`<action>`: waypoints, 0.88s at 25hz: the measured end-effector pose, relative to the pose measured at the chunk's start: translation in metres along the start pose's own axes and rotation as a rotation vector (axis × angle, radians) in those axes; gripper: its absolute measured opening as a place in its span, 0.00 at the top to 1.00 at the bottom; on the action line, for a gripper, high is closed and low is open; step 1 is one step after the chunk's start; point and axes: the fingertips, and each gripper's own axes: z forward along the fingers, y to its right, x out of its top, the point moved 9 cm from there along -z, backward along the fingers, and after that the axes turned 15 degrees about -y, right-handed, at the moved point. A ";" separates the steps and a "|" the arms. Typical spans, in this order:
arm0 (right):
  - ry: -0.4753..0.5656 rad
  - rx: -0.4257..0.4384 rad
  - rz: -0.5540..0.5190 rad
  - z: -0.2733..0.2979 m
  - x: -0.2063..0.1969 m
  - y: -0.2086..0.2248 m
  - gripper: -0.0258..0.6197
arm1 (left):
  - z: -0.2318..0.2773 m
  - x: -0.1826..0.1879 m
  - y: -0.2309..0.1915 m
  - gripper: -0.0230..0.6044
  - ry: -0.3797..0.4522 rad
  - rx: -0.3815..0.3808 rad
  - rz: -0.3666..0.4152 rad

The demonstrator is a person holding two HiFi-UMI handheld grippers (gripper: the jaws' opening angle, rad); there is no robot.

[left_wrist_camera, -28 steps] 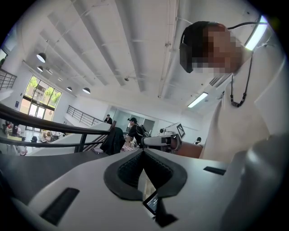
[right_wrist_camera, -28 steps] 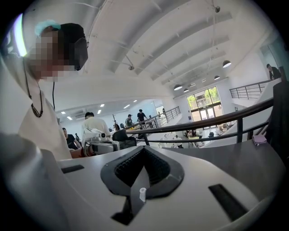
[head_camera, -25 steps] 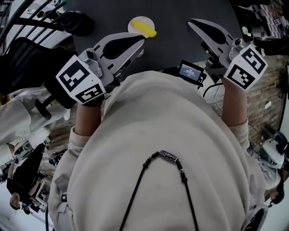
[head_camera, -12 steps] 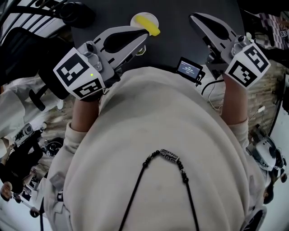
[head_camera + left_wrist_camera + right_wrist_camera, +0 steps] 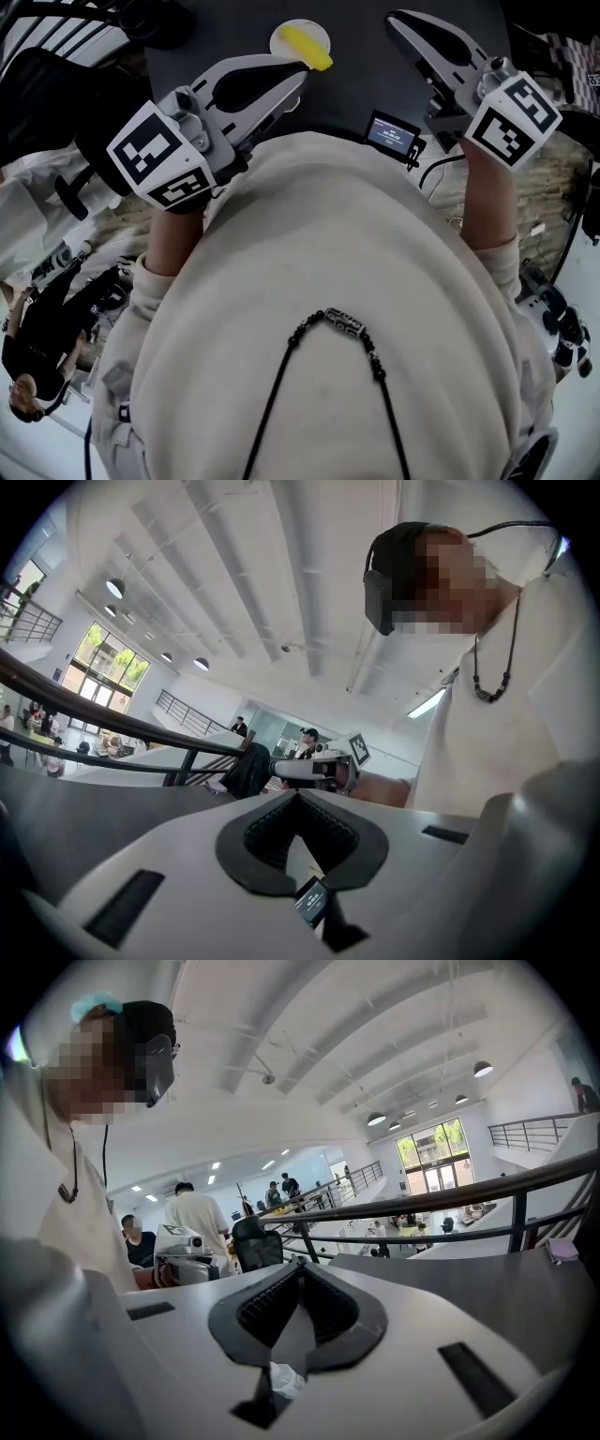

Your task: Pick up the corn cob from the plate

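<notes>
The yellow corn cob [image 5: 307,47] is lying across a small round white plate [image 5: 284,37], one end poking over the plate's right rim. The plate is sitting on a dark grey tabletop [image 5: 356,80] in front of the person. The left gripper [image 5: 300,82] is pointing toward the plate, its tip showing just short of the plate and apart from the cob. Its jaws are pressing together with nothing between them. The right gripper [image 5: 397,21] is hovering well to the right of the plate, also clenched on nothing. A small black device with a lit screen [image 5: 392,134] is sitting between the two grippers.
</notes>
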 end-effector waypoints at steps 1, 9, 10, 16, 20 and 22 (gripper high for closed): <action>-0.005 0.004 0.001 0.001 0.000 0.000 0.93 | -0.001 -0.001 0.000 0.96 0.001 0.003 -0.004; -0.053 0.031 -0.019 0.006 0.007 -0.003 0.93 | -0.007 -0.002 0.005 0.96 0.018 0.024 -0.040; -0.059 0.033 -0.022 0.006 0.007 -0.003 0.93 | -0.008 -0.001 0.005 0.96 0.020 0.026 -0.042; -0.070 0.052 -0.022 0.006 0.006 -0.002 0.93 | -0.009 -0.003 0.011 0.96 0.025 0.041 -0.056; -0.077 0.058 -0.019 0.009 0.004 -0.002 0.93 | -0.011 -0.006 0.013 0.96 0.025 0.048 -0.066; -0.078 0.060 -0.021 0.012 0.004 -0.003 0.93 | -0.014 -0.008 0.013 0.96 0.027 0.052 -0.067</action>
